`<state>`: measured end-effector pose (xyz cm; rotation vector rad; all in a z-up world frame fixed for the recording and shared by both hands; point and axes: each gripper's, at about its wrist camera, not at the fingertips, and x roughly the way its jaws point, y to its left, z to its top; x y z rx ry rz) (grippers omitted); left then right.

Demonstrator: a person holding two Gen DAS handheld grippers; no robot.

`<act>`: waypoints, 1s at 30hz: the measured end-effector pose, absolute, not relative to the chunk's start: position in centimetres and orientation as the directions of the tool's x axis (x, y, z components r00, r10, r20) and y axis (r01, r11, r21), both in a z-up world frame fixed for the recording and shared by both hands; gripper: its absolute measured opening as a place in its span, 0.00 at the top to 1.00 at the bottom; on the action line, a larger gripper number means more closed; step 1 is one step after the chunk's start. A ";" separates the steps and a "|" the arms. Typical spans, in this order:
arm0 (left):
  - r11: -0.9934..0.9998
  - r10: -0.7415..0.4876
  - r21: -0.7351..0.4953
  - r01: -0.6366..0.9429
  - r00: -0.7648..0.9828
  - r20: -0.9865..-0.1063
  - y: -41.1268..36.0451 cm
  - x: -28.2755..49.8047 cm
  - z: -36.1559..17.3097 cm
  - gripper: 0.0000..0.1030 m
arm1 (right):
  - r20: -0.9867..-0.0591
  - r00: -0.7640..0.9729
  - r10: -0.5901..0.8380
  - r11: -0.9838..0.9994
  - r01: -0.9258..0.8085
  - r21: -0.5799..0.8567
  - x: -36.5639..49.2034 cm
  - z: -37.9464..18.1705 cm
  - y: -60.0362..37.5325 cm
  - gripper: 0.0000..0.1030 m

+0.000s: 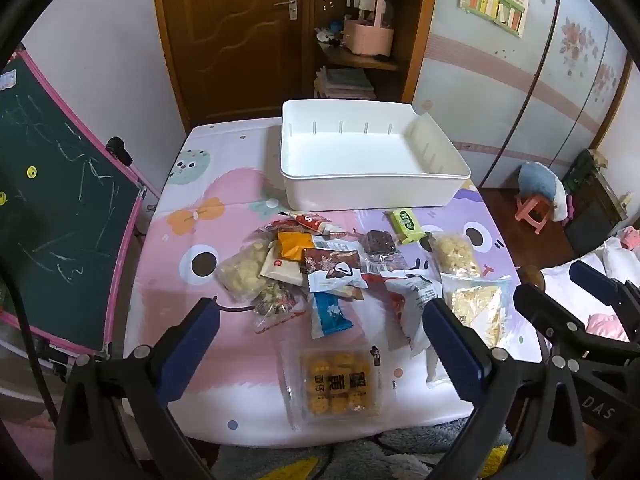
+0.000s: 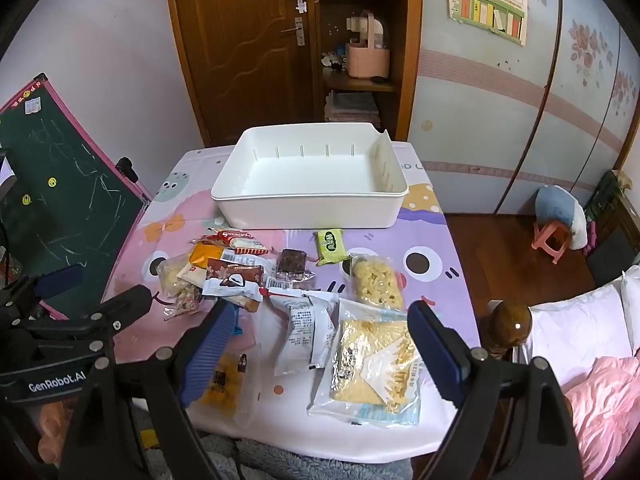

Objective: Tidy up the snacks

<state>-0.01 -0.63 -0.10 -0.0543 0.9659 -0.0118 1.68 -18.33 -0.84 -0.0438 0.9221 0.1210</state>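
Observation:
A white plastic bin stands empty at the far side of the table. Several wrapped snacks lie in a loose pile in front of it: a green packet, a clear bag of yellow round cookies, a clear pack of flat yellow crackers, a white sachet. My left gripper is open and empty above the near pile. My right gripper is open and empty above the white sachet and the crackers.
The table has a pink and purple cartoon cover. A green chalkboard leans at the left. A wooden bedpost knob and pink bedding are at the right. A pink stool stands on the floor.

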 end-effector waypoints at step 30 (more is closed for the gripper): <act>0.998 -0.036 -0.056 -0.016 0.583 -0.812 0.0 0.4 0.3 0.06 | -0.799 0.594 0.093 0.991 -0.136 0.014 2.1 -0.9 -17.6 0.14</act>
